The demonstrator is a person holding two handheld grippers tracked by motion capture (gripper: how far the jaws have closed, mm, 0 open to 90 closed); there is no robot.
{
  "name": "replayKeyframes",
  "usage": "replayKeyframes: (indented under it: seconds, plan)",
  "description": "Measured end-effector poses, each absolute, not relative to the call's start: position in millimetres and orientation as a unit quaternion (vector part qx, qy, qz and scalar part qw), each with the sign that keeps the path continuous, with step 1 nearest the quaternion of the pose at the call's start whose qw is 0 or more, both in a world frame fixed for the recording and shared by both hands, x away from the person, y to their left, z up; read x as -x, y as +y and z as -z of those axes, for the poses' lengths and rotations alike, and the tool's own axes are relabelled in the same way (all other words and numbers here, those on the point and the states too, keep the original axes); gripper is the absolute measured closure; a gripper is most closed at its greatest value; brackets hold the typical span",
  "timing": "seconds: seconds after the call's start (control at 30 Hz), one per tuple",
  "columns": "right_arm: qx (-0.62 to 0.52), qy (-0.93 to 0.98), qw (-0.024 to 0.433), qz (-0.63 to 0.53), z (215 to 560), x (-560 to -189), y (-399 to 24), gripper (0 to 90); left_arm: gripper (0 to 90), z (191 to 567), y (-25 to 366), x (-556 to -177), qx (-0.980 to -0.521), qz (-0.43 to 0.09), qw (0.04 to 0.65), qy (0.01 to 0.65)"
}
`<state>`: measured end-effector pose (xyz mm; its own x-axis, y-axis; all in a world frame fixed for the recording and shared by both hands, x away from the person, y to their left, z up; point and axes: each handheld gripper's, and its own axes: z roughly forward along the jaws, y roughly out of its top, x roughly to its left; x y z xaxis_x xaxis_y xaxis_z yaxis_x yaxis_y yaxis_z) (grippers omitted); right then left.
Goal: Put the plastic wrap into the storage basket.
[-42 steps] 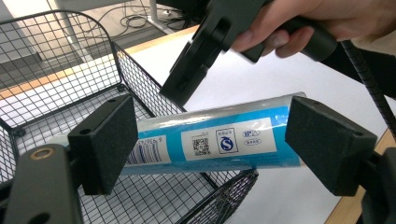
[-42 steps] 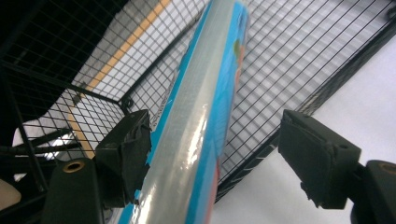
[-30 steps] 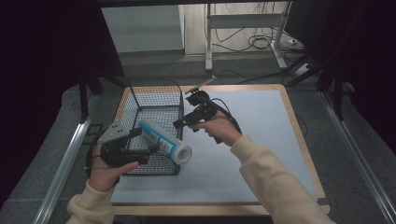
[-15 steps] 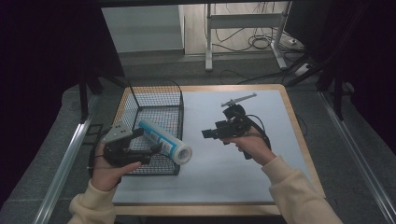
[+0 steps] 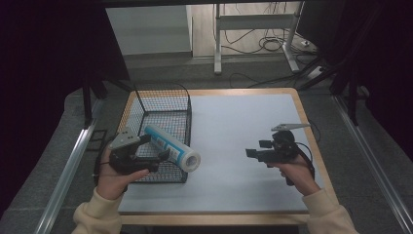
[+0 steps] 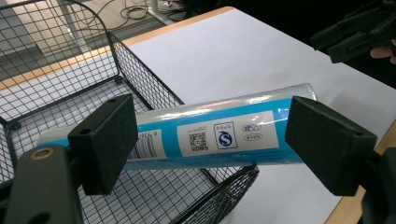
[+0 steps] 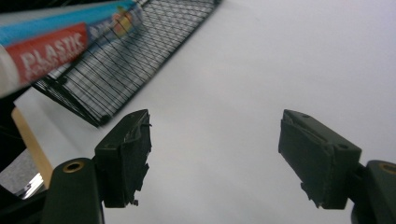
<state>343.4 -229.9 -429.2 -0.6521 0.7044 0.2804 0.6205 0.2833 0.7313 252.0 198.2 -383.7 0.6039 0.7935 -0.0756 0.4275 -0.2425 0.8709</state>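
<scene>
Roll point(image 5: 171, 146): glossy blue/white plastic-wrapped cylinder, lying tilted across front rim of black wire basket point(image 5: 162, 108), one end over the mat. Left gripper point(image 6: 210, 147) jaws wide apart, w/ roll between but untouched; right gripper point(image 7: 215, 154) wide open, empty. White mat on wood-edged table point(image 5: 302, 105); grey floor, cables behind.

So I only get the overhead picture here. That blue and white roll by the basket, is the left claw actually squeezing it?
Observer: No. In the left gripper view the left claw is open, one pad at each end of the roll, neither clearly pressing it.
Operator: Any writing on it?
Observer: The right gripper view shows PLASTIC in white on a red panel.
Operator: And the other claw, is it carrying anything?
Observer: Nothing. The right claw is open, with bare white tabletop between its pads.
</scene>
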Motion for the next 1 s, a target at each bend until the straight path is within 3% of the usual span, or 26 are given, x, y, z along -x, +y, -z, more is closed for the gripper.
replayKeyframes:
  seconds: [0.13,0.33,1.0]
  plan:
    - [-0.423,0.796,0.083,-0.425,444,-334,-259,25.2,16.9,382,199,-251,-0.763,-0.198,0.469,0.399]
    - [-0.444,0.785,0.097,-0.422,462,-330,-281,25.2,16.9,383,200,-251,-0.762,-0.198,0.468,0.402]
    - [-0.439,0.786,0.116,-0.421,473,-330,-285,23.6,16.9,384,201,-251,-0.762,-0.199,0.467,0.403]
